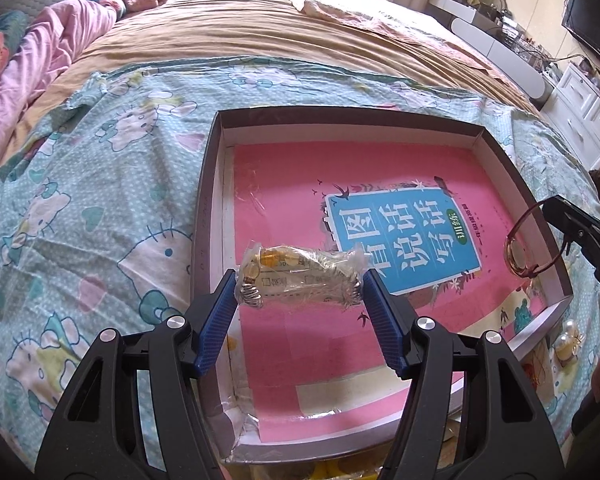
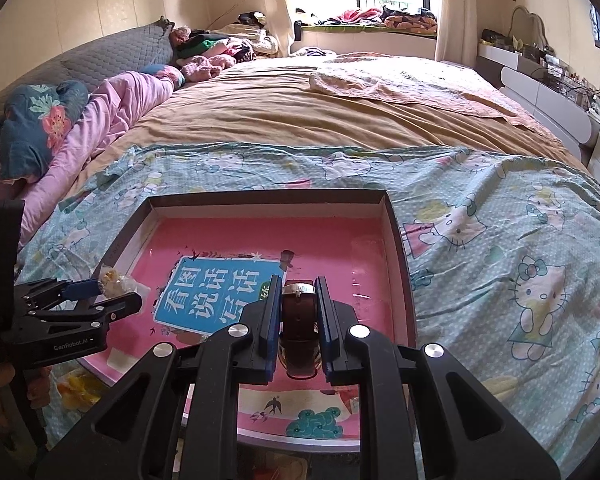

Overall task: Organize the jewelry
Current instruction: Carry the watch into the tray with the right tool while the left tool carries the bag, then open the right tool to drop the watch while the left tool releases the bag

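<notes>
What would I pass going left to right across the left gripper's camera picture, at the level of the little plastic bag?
Cartoon-cat sheet → box wall → plastic bag of jewelry, held in the left gripper → blue label → watch, hanging from the right gripper.

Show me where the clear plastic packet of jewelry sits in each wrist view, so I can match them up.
Left wrist: the clear packet is at centre, clamped between the left gripper pads, above the tray.
Right wrist: the packet is at far left, mid-height, in the left gripper's tips.
Shared landmark: the blue label on the pink tray floor.
</notes>
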A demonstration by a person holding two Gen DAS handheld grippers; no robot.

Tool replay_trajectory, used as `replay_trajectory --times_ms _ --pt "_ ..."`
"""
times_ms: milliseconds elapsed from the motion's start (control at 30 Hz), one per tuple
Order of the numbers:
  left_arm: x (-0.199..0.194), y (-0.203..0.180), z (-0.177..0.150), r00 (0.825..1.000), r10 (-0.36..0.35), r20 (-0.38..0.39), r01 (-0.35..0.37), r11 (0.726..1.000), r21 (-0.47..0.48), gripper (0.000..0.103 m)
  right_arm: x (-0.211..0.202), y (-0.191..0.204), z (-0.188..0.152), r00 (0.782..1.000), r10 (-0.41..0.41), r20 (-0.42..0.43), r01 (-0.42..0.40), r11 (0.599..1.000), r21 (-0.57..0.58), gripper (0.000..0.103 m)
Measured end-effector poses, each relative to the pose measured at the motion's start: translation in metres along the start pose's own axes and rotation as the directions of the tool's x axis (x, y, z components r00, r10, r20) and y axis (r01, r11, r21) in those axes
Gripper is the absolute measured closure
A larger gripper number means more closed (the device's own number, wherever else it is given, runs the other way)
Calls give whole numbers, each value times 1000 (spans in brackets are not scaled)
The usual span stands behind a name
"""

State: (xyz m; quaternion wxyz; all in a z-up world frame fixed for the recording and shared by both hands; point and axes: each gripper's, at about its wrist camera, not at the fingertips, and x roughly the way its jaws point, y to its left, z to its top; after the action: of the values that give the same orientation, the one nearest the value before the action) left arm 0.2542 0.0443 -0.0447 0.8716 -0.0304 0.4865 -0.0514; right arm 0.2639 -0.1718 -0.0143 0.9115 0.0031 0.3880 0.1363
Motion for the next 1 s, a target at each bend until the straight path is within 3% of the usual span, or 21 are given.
replay_trajectory --times_ms 200,267,300,500,533,667,867,1000 --pt "3 -1 -1 1000 2 -6 -2 1000 10 48 6 1 -6 1000 -17 -20 17 1000 11 86" --pt "3 -3 -1 1000 -3 -12 4 1000 9 48 4 1 -9 1000 -26 -14 26 1000 9 73" --pt "3 -3 -2 1000 -11 -17 11 1000 10 48 3 1 -10 999 -34 -12 34 999 14 62" --pt "-1 -4 -3 1000 -17 -18 18 1000 14 45 -14 -5 -15 999 -41 10 40 997 63 42" --pt "-3 -5 -2 1000 -17 -12 17 1000 17 39 -19 -6 -16 999 -41 14 40 997 66 40" --pt "-14 -8 -1 1000 -25 10 25 999 28 35 -36 -12 -19 998 -45 40 41 995 87 33" --pt "-42 -10 4 997 -34 63 32 999 39 19 -57 -16 -23 998 -38 56 33 995 95 30" --pt "-61 -13 6 995 -24 93 20 999 44 10 -73 -20 -24 995 -48 86 38 993 110 19"
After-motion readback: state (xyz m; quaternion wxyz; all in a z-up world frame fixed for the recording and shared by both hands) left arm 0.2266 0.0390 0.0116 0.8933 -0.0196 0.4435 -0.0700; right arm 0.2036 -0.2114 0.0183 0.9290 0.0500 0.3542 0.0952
